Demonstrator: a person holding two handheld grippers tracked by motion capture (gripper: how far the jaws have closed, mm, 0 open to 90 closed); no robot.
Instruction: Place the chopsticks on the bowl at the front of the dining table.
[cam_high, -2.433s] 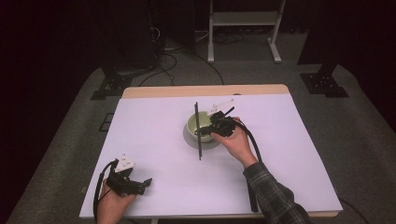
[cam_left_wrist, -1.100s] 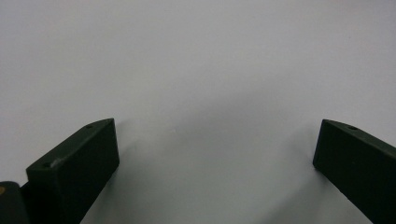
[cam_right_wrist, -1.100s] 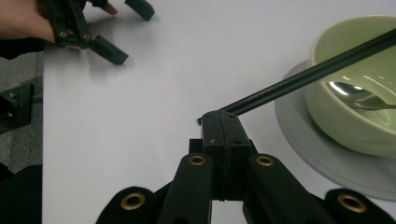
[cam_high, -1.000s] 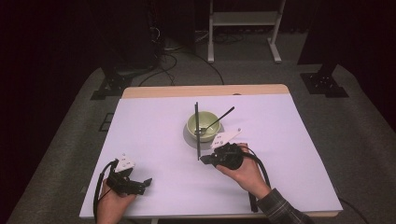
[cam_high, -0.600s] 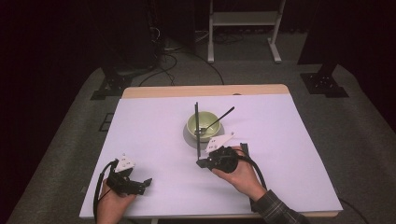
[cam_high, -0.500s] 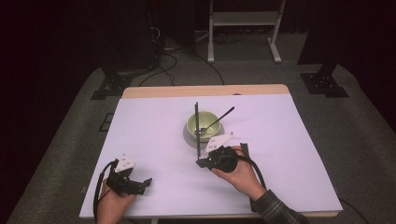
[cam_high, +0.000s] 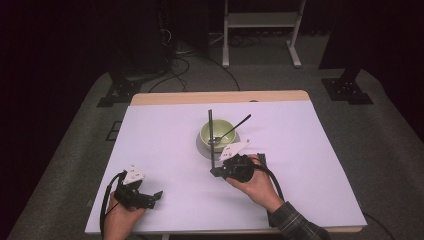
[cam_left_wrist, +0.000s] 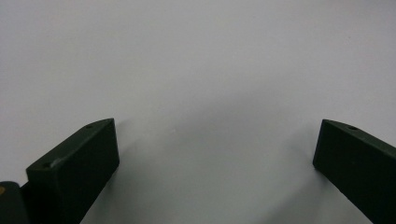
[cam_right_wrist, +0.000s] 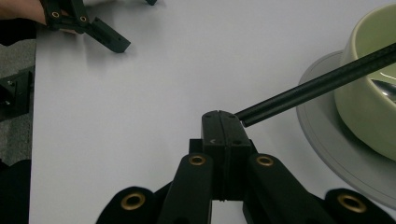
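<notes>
a green bowl sits on its grey saucer mid-counter, a spoon already resting inside. just beside it, the right gripper has closed, empty jaws; the left gripper waits with open jaws. little seems left.

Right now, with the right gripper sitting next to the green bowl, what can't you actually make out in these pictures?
- Inside of the green bowl: high view too small to show contents; cut off by the frame edge in the right gripper view.
- Head of the dark utensil in the bowl: too small in the high view.
- Whether the black rod touches the shut right gripper or lies behind it: unclear.
- Left gripper: its body lies below the frame edge in its own view.
</notes>
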